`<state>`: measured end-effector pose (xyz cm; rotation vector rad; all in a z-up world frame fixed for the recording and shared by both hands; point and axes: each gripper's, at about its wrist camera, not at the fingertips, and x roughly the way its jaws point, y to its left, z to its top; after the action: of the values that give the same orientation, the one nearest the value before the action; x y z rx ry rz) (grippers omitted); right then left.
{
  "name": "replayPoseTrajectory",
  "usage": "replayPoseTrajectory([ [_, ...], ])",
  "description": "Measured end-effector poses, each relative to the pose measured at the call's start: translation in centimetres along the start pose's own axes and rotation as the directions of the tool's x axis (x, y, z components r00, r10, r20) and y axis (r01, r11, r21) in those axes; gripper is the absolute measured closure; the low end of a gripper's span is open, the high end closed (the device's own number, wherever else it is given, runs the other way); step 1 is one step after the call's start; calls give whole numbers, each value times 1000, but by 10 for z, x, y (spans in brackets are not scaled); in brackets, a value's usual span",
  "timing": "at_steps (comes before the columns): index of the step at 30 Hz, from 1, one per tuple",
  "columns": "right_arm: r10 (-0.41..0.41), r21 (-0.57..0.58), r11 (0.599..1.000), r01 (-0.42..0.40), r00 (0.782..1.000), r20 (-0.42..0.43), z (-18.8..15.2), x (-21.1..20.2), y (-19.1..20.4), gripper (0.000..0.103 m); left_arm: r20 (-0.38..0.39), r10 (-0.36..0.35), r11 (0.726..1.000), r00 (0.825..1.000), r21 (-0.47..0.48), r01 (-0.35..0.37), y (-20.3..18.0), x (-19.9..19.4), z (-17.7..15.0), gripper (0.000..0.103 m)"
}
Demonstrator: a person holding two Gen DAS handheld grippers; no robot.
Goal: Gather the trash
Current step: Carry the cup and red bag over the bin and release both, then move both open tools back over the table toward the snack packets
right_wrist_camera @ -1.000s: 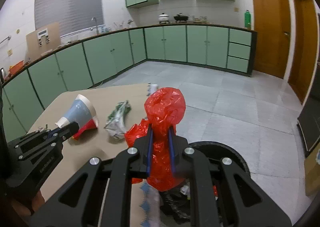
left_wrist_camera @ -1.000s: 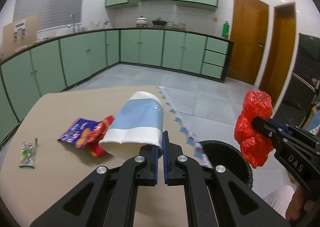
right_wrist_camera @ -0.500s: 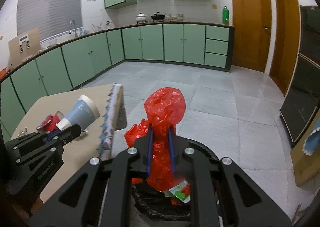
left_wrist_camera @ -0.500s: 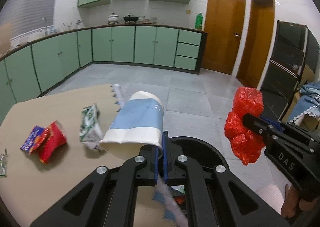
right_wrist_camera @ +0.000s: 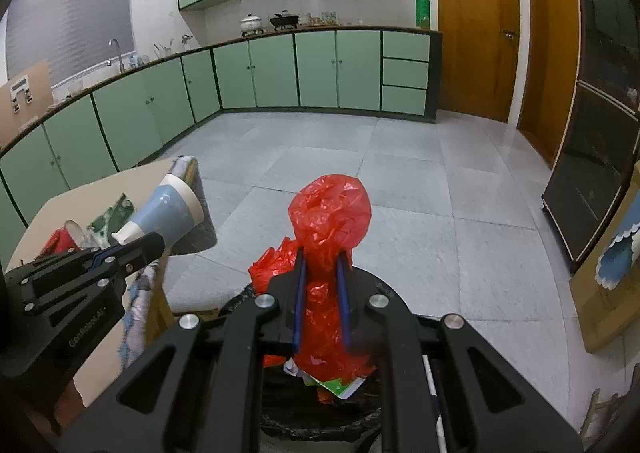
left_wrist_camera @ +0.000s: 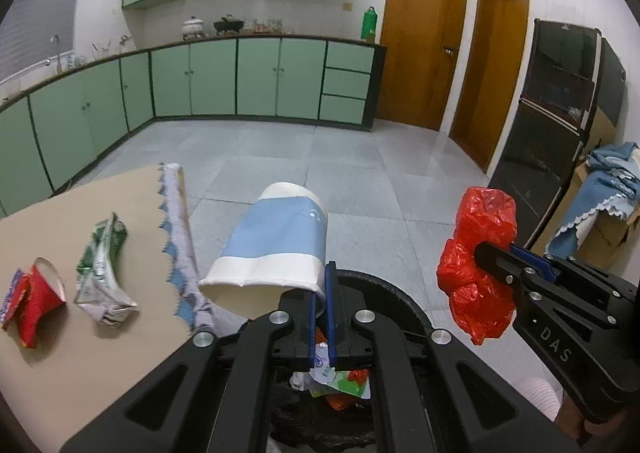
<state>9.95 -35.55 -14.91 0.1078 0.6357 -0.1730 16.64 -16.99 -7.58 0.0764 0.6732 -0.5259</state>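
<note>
While the left claw [left_wrist_camera: 320,293] is clamped on a paper cup's [left_wrist_camera: 276,245] rim, a red bag [right_wrist_camera: 330,237] is pinched by the right claw [right_wrist_camera: 322,285] above the bin [left_wrist_camera: 404,305]

A blue-and-white paper cup [left_wrist_camera: 276,249], tipped on its side with its open mouth nearest, is pinched at the rim above a black-lined trash bin [left_wrist_camera: 400,297] already holding wrappers. To its right a crumpled red plastic bag [left_wrist_camera: 478,257] hangs clamped over the same bin. On the desk [left_wrist_camera: 100,365] at left lie a crushed green-and-white carton [left_wrist_camera: 102,273], a flattened red cup [left_wrist_camera: 38,301] touching a blue wrapper [left_wrist_camera: 10,299] at the frame's edge.
</note>
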Motion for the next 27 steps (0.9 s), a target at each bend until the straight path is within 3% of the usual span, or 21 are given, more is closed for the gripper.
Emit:
replayPoseTrajectory([
  [6,-12,-6,1000,11,1000,-22,-3,17,-5,77,-43,-7,1000,999,12,7,-6,17,-4,95],
  [7,-13,-6,1000,13,1000,-28,-3,20,-6,76,-49,-7,1000,999,13,8,-7,17,-5,90],
  [9,-13,-3,1000,12,999,-35,-5,23,-9,72,-61,-7,1000,998,14,8,-7,19,-8,71],
  [12,-13,1,1000,13,999,-39,-7,26,-10,69,-75,-5,1000,997,23,7,-9,21,-11,65],
  [19,-15,19,1000,16,999,-28,-5,21,-13,67,-70,-3,1000,998,4,3,-1,13,-11,61],
  [23,-14,18,1000,14,1000,7,1,10,-10,53,-21,20,1000,1000,-20,-20,12,-4,-3,51],
  [25,-13,18,1000,12,1000,23,4,3,-7,41,14,39,999,999,-26,-38,19,-15,0,46],
  [27,-15,15,1000,15,999,47,8,-5,-2,23,57,61,997,997,-39,-59,29,-30,5,33],
])
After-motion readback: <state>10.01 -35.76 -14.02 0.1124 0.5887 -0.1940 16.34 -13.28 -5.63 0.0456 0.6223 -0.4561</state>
